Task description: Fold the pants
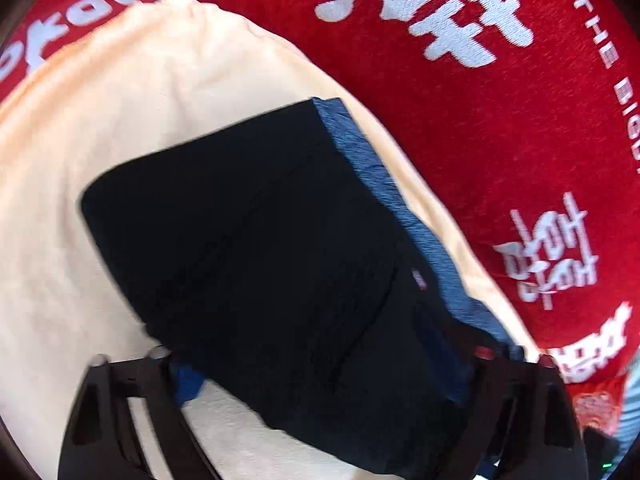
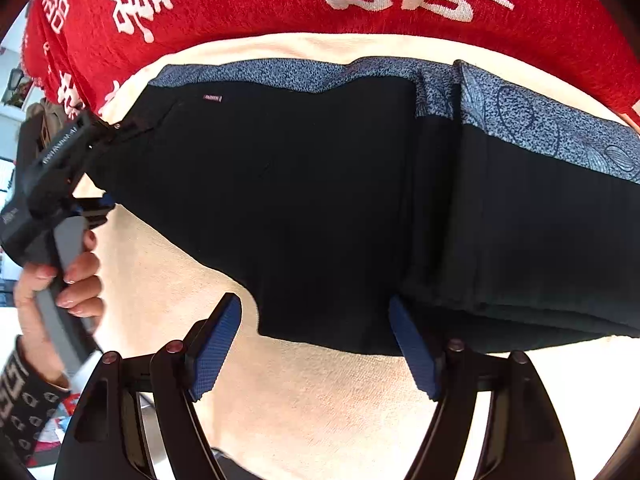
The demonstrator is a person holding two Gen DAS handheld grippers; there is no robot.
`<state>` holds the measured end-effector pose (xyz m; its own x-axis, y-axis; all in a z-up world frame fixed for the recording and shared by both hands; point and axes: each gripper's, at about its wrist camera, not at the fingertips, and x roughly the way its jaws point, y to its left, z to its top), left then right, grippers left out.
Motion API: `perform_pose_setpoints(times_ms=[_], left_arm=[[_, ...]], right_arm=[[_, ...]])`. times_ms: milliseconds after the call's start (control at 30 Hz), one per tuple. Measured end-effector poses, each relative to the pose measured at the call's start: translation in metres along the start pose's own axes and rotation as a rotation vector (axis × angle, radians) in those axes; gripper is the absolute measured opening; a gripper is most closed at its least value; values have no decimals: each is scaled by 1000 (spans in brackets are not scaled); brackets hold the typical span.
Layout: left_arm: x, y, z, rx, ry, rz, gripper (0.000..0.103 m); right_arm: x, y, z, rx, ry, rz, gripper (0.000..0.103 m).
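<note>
Between the spread pads of the right gripper point(image 2: 316, 344) sits the near hem of the black pants point(image 2: 320, 208), unpinched; their long axis runs sideways on the cream towel point(image 2: 320, 408). The left gripper point(image 1: 324, 364) straddles one end, grip unclear.

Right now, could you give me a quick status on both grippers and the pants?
Left gripper at the pants' end, grip unclear. Right gripper open, straddling the near edge, pads clear. Pants partly folded on cream towel. Nothing in the way.

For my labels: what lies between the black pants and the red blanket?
A cream cloth; the pants rest on it. Both wrist views show it.
</note>
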<state>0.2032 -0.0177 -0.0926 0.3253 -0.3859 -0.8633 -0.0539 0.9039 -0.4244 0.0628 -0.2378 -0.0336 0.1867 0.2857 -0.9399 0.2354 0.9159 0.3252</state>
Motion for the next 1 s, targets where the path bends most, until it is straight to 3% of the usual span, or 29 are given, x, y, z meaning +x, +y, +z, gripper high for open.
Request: perform_pose_setpoints(times_ms=[33,100,167,267,367,433,600,700,800,933,1000], left_arm=[[-1,-3,0,27,-8,54,46],[-5,-8,0,82,-22,80,37],[-11,-20,-5,181,-53,122,36],[-13,-52,-24,428,-116,252,36],[-13,-67,-41,558,-148,319,36],[-12,-70,-46,602,-160,339,36],[-14,-75,-50,665,-177,350,36],[-15,-73,-49,664,-177,344,36],[-16,-72,-49,658,-179,339,36],[-15,-73,-50,676,-192,341,36],[-17,-73,-52,680,-185,335,36]], right_arm=[[-7,-1,4,23,-4,21,79],[-28,0,20,43,-32,54,79],[-47,5,41,45,-49,92,79],[-64,24,87,33,-34,156,82],[-61,65,136,-44,37,219,84],[-41,104,164,-113,147,235,85],[32,204,195,-323,422,136,89],[59,247,194,-430,479,57,89],[88,274,187,-495,574,-25,89],[121,275,176,-542,680,-165,88],[127,262,175,-532,698,-173,57]])
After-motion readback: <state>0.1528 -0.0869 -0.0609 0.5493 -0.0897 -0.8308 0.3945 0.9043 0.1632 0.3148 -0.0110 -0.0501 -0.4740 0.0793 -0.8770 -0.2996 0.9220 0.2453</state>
